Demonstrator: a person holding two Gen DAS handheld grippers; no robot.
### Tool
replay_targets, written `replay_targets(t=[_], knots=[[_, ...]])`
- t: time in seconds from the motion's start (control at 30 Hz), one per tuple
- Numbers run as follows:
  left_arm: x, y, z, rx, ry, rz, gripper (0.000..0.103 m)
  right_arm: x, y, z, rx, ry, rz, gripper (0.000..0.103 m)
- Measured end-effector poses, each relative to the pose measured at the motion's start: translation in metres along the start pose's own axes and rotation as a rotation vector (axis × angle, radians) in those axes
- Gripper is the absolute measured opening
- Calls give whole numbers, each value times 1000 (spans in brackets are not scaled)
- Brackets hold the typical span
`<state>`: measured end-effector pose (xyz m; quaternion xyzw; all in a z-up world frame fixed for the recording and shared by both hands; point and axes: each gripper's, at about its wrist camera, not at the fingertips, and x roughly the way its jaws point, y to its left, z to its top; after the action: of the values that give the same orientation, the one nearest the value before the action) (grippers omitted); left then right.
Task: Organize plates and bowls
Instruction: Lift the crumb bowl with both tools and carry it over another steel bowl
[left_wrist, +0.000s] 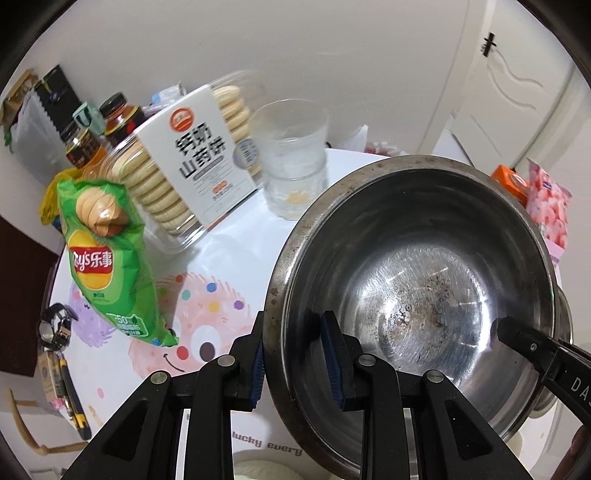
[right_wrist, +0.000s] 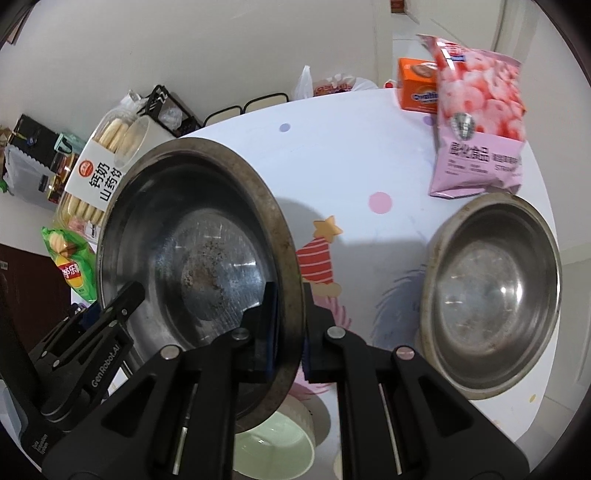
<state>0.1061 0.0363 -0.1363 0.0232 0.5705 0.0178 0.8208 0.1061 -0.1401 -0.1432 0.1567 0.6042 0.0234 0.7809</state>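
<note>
A large, stained steel bowl (left_wrist: 417, 295) (right_wrist: 199, 258) hangs tilted above the table, held by both grippers on opposite rims. My left gripper (left_wrist: 293, 332) is shut on its left rim, with one blue pad inside and one outside. My right gripper (right_wrist: 291, 306) is shut on the opposite rim; its inner finger (left_wrist: 517, 332) shows inside the bowl in the left wrist view. A second, smaller steel bowl (right_wrist: 491, 295) sits on the table to the right. A pale green bowl (right_wrist: 273, 450) stands on the table beneath the lifted one.
The round table (right_wrist: 351, 147) has a cartoon-print cover. On it stand a green chips bag (left_wrist: 107, 258), a biscuit box (left_wrist: 184, 166), a clear glass cup (left_wrist: 295, 158), bottles (left_wrist: 92, 140), a pink snack bag (right_wrist: 480, 122) and an orange box (right_wrist: 417, 88).
</note>
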Motion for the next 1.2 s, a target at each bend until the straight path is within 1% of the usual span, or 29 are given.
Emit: replay_targets(t=[0.43, 0.63, 0.87, 1.03, 1.2], knots=[[-11, -42, -9, 94, -9, -51, 28, -33, -47, -14, 103, -70, -21, 12], [-15, -71, -11, 153, -13, -80, 28, -48, -72, -22, 151, -94, -47, 12], [-23, -113, -11, 231, -26, -105, 28, -65, -106, -30, 219, -125, -63, 12], [-27, -140, -14, 274, -22, -129, 28, -78, -130, -38, 265, -140, -83, 12], [-27, -165, -19, 316, 0, -154, 28, -88, -153, -44, 304, -150, -98, 12]])
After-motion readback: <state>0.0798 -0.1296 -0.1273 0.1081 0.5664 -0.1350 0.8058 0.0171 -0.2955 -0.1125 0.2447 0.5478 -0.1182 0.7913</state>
